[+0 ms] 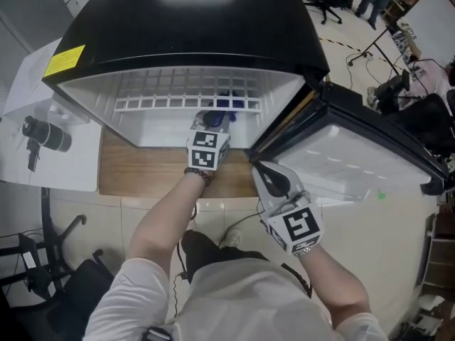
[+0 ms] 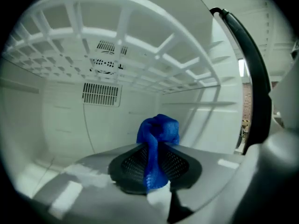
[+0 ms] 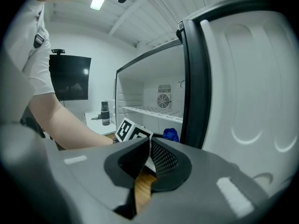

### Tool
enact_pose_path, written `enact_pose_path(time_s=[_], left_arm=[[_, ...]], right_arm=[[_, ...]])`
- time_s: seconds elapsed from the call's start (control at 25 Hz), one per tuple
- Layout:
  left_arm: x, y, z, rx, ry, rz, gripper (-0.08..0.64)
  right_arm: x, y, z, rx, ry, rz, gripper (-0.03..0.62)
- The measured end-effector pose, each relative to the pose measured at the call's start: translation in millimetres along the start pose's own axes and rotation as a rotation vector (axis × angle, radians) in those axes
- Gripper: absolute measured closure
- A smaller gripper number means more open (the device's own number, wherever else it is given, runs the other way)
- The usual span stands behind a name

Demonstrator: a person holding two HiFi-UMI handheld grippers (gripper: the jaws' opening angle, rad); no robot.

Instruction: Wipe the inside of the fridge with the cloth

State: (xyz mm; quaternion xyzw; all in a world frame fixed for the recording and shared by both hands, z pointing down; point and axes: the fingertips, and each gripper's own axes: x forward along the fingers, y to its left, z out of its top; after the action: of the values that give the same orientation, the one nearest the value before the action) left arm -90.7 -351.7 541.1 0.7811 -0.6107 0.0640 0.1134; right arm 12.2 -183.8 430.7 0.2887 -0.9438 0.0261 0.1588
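The fridge [image 1: 192, 27] stands open, its white inside crossed by a grid shelf [image 1: 185, 94]. My left gripper [image 1: 213, 123] reaches in under that shelf, shut on a bunched blue cloth [image 1: 229, 104]. In the left gripper view the cloth [image 2: 159, 129] is pinched between the mesh pads [image 2: 133, 162] and sticks up past the tips, short of the back wall vent [image 2: 100, 93]. My right gripper [image 1: 261, 169] hangs outside by the open door [image 1: 355, 162]; its jaws [image 3: 148, 148] are shut with nothing between them. From the right gripper view I see the left gripper's marker cube [image 3: 133, 130] and the cloth [image 3: 171, 134].
The door's black seal [image 2: 252, 78] runs close on the left gripper's right. A wooden surface [image 1: 163, 172] lies under the fridge's front. A white table [image 1: 43, 162] at the left carries a dark camera-like device [image 1: 46, 135]. Office chairs and a tripod stand behind.
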Motion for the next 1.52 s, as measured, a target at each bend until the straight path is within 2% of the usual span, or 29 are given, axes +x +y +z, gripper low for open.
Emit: enact_pose_path(time_s=[0.16,0.28,0.4,0.56,0.8,0.96,1.08,1.36,1.52], left_arm=[[-37,-16,3,0.018,-0.003,-0.028,0.506],[-64,-32,10,0.04,-0.017,-0.083,0.506],[-94,-53,22,0.056,-0.037,-0.168,0.506],[-131,-82,39,0.071,-0.055,-0.326,0.503],[-177,-125,55,0.099,-0.038,-0.556,0.492],[-204,-148,65,0.092,-0.013,-0.699,0.492],[-223,-160,74,0.086,0.0,-0.786,0.492],[-238,-193,83,0.107,0.025,-0.898,0.494],[-237,-200,86,0.093,0.023,-0.902,0.494]], right_arm=[[-4,3,-1,-0.015,0.016,-0.01,0.555],[-7,5,-1,-0.026,0.026,-0.011,0.518],[-11,4,-2,-0.036,0.037,-0.002,0.492],[-17,1,1,-0.065,0.043,0.033,0.463],[-32,1,10,-0.108,0.034,0.165,0.416],[-46,16,16,-0.093,0.038,0.335,0.377],[-55,31,21,-0.073,0.055,0.443,0.373],[-75,52,22,-0.085,0.069,0.558,0.374],[-84,54,21,-0.091,0.046,0.549,0.441]])
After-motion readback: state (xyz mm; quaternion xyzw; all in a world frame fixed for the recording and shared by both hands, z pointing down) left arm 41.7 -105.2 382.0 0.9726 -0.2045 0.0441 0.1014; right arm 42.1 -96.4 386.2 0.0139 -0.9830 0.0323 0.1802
